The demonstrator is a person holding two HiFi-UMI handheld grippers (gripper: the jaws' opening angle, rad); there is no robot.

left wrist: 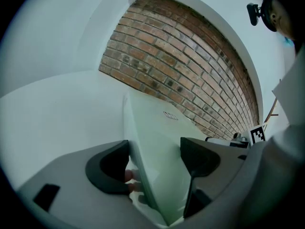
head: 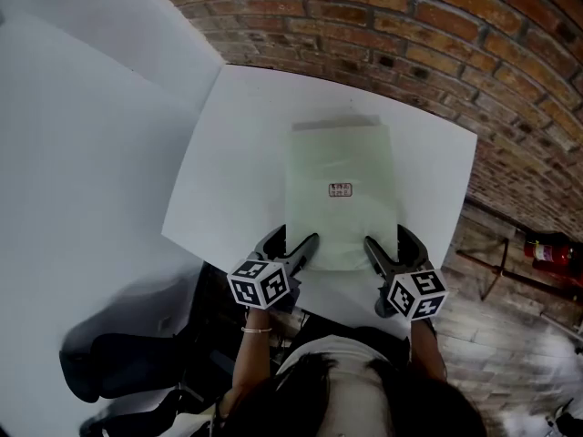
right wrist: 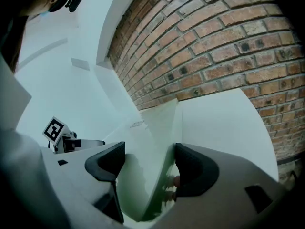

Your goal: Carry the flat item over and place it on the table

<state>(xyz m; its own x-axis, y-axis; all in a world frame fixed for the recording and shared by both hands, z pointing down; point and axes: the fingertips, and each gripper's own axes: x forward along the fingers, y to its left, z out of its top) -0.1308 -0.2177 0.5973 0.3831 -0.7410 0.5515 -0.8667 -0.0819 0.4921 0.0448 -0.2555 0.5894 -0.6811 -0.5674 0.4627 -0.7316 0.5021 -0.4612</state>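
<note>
Found the left hand-held gripper (head: 297,237) and the right hand-held gripper (head: 386,235) nearest, side by side at the near edge of the white bench (head: 228,162), both pointing away from the person. Saw each with jaws spread apart, clamped on nothing, set over one near corner of the flat item (head: 339,144), a pale green packet lying on the bench. Learned only from the left gripper view that the left hand-held gripper (left wrist: 153,144) stood astride the left edge of the flat item (left wrist: 157,123), outer jaw off it and inner jaw over its face. Saw the same mirrored in the right gripper view, the right hand-held gripper (right wrist: 150,148) astride the right edge of the flat item (right wrist: 159,123). Noticed in both the near end bunched up deep between the jaws, not plain from above. Made out only in the head view a thin bracelet (head: 257,330) on the left wrist, a dark seat (head: 109,362) low at the left, and a small label (head: 340,189) in red print mid-packet, too small to read. Met, farthest off, a brick wall (head: 410,25) behind the bench and a red fire extinguisher (head: 547,249) at the right.
</note>
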